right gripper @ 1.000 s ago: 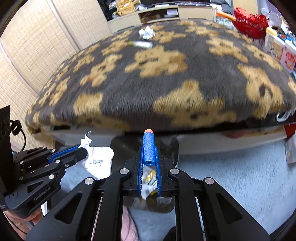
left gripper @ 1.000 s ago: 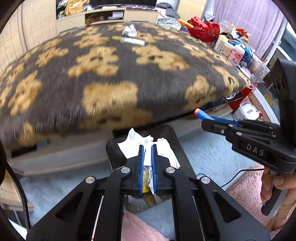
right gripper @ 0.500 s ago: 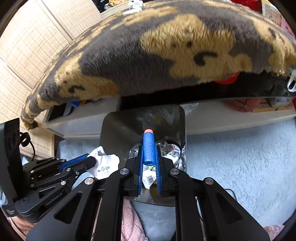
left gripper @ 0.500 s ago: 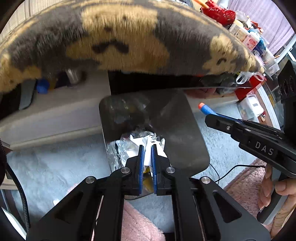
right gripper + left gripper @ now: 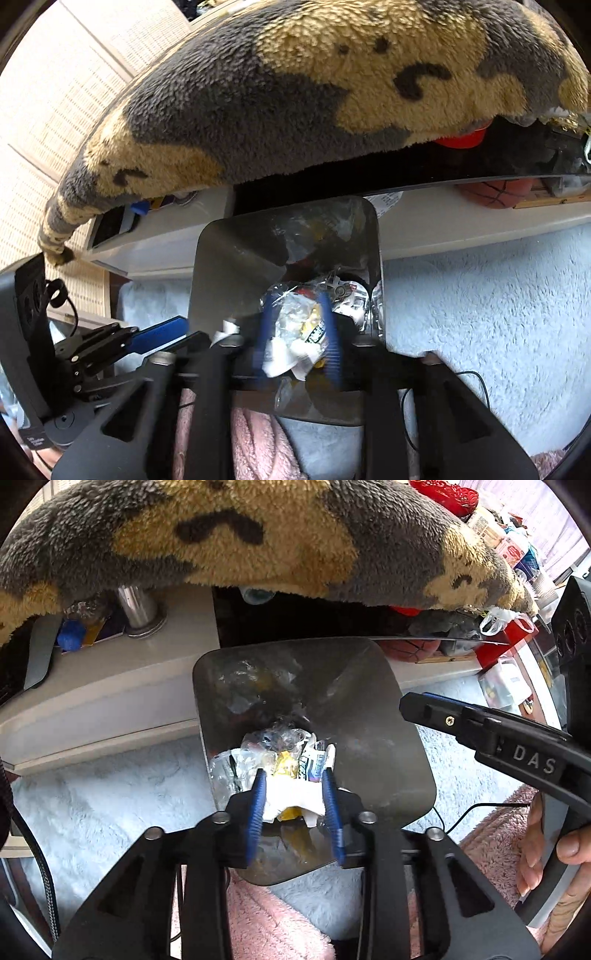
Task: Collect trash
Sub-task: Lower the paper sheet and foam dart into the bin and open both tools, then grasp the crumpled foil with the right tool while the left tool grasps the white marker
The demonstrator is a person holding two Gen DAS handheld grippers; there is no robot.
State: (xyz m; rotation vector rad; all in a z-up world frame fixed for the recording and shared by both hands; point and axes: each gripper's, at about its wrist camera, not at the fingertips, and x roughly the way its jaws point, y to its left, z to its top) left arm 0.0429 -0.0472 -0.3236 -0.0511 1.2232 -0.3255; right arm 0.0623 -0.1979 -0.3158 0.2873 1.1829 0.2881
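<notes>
Pale blue shag carpet [image 5: 110, 782] is lying under a low bed draped in a grey and tan bear-print blanket [image 5: 258, 535]. I am holding my left gripper [image 5: 294, 771] over the metal trash bin [image 5: 369, 709]; its jaws have just been opening, and the crumpled white tissue [image 5: 288, 797] is sitting loose between the parted blue pads. My right gripper [image 5: 299, 314] has just been opening too, blurred, with nothing gripped; I cannot pick out the blue foam dart it carried a second ago among the wrappers [image 5: 295, 325] in the bin. Both pieces are being released, so more trash is waiting.
</notes>
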